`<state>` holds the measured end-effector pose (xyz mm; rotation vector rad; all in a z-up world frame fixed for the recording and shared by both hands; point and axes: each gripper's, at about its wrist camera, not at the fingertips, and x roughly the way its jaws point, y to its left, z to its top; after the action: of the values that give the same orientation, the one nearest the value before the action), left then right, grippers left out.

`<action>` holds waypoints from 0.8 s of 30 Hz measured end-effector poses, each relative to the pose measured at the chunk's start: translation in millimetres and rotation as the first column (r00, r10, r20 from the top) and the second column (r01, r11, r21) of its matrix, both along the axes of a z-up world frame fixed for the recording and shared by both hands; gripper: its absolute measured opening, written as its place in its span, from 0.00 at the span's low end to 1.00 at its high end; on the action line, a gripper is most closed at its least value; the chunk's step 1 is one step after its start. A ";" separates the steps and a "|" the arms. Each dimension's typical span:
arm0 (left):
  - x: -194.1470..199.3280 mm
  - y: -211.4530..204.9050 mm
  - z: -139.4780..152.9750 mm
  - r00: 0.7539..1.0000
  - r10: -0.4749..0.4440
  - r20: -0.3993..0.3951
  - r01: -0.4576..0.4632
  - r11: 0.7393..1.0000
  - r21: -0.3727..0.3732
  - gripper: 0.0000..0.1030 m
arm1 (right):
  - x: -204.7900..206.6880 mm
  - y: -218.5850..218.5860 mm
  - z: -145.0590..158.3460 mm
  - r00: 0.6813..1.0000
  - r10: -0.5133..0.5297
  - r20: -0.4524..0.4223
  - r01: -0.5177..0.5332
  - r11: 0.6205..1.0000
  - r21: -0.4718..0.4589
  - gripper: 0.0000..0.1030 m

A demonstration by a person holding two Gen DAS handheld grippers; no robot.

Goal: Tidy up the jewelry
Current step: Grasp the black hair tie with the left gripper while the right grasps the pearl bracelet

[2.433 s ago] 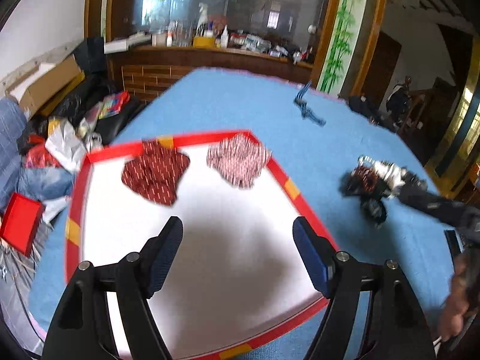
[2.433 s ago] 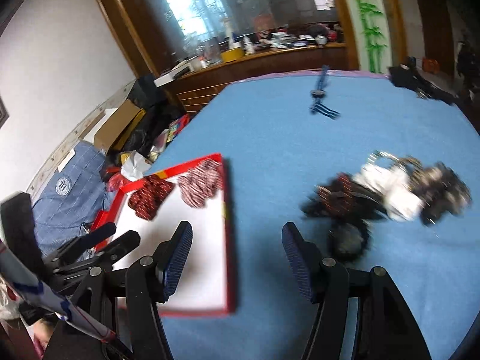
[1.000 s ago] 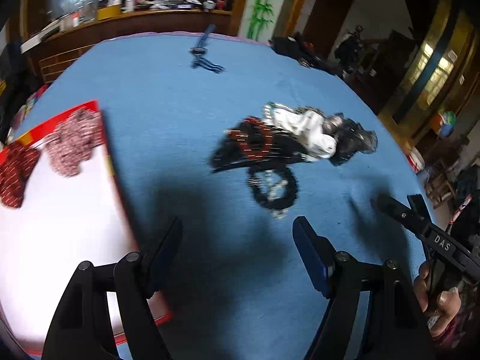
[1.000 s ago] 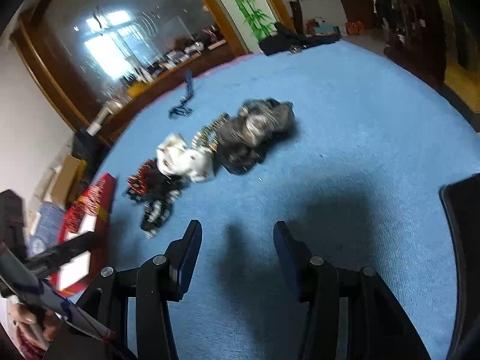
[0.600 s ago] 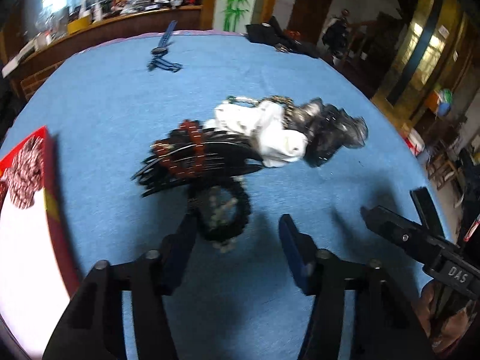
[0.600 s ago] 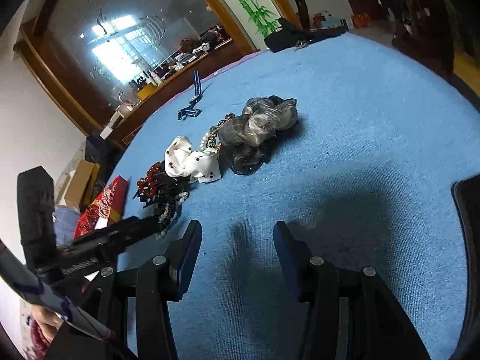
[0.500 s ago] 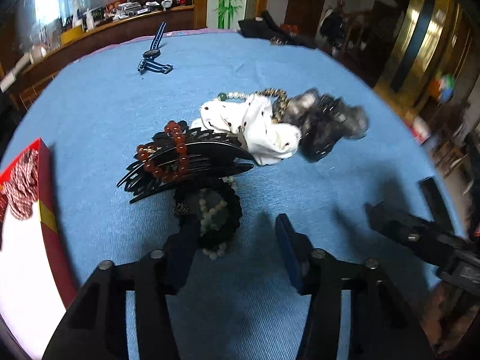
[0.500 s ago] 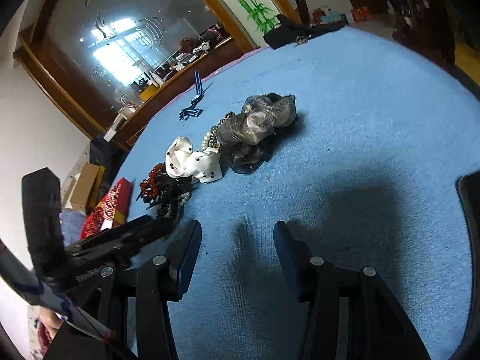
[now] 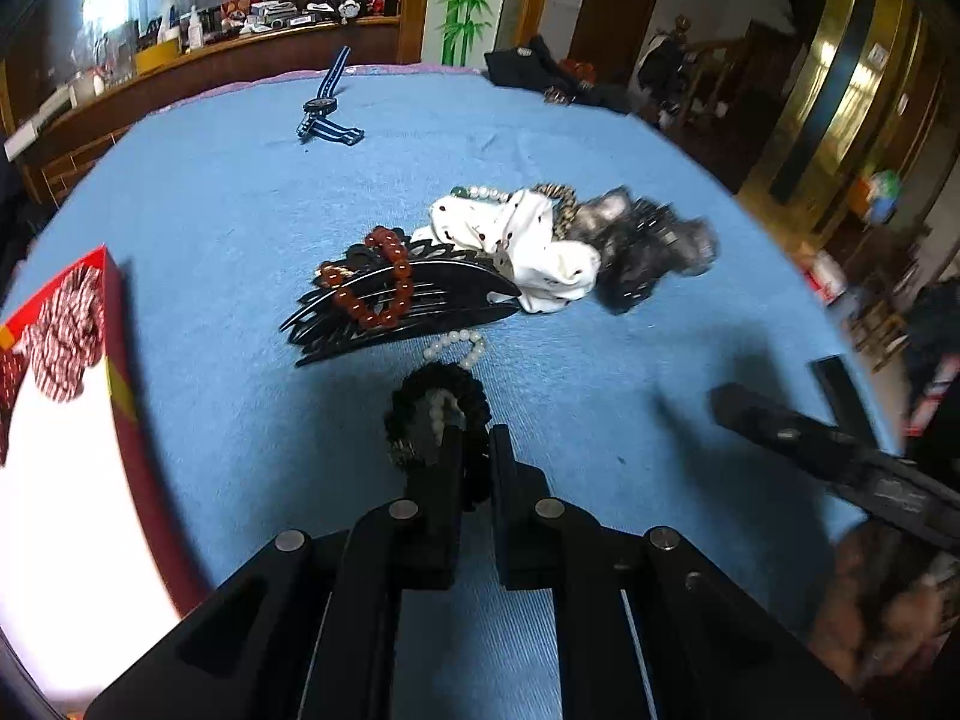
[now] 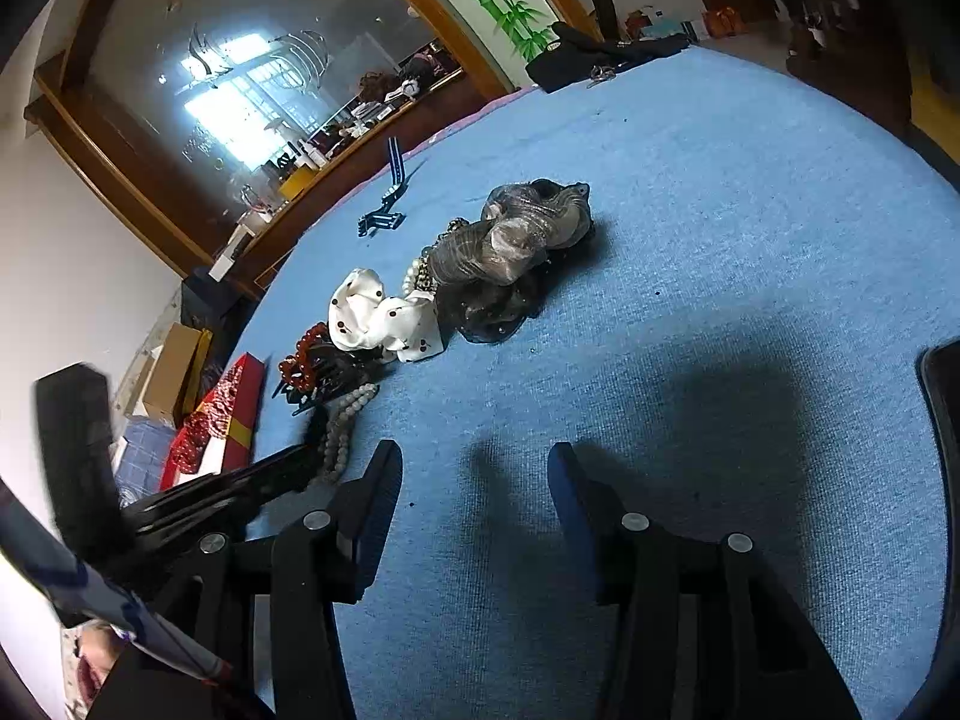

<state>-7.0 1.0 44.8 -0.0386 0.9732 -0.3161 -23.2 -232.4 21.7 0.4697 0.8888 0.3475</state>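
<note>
My left gripper (image 9: 474, 444) is shut on a black beaded bracelet (image 9: 435, 408) with pale beads, on the blue table cloth. Just beyond it lie a black hair comb (image 9: 396, 306) with a red bead bracelet (image 9: 375, 285), a white pearl strand (image 9: 456, 343), a white dotted scrunchie (image 9: 528, 240) and a dark grey scrunchie (image 9: 642, 246). A red-rimmed white tray (image 9: 117, 360) at the left holds red patterned scrunchies (image 9: 63, 330). My right gripper (image 10: 474, 474) is open and empty above bare cloth, right of the pile (image 10: 510, 240).
A blue striped watch (image 9: 327, 111) lies far back on the table. A dark garment (image 9: 540, 69) sits at the far edge. The right gripper's body (image 9: 840, 462) shows at the right of the left wrist view. A cluttered wooden counter (image 9: 210, 54) stands behind.
My left gripper moved from over the tray to the jewelry pile and closed on the black beaded bracelet. My right gripper swung right, away from the pile, and stayed open.
</note>
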 end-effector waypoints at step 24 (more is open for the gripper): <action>-33.5 70.8 41.4 0.993 0.046 0.110 -0.033 0.993 -0.114 0.07 | 67.7 160.6 -2.0 0.970 0.204 -0.129 -0.239 0.888 -0.392 0.42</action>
<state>-40.4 71.8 86.2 -0.1408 0.8417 -0.3328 44.5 -71.8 19.7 -0.0051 1.0704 0.3416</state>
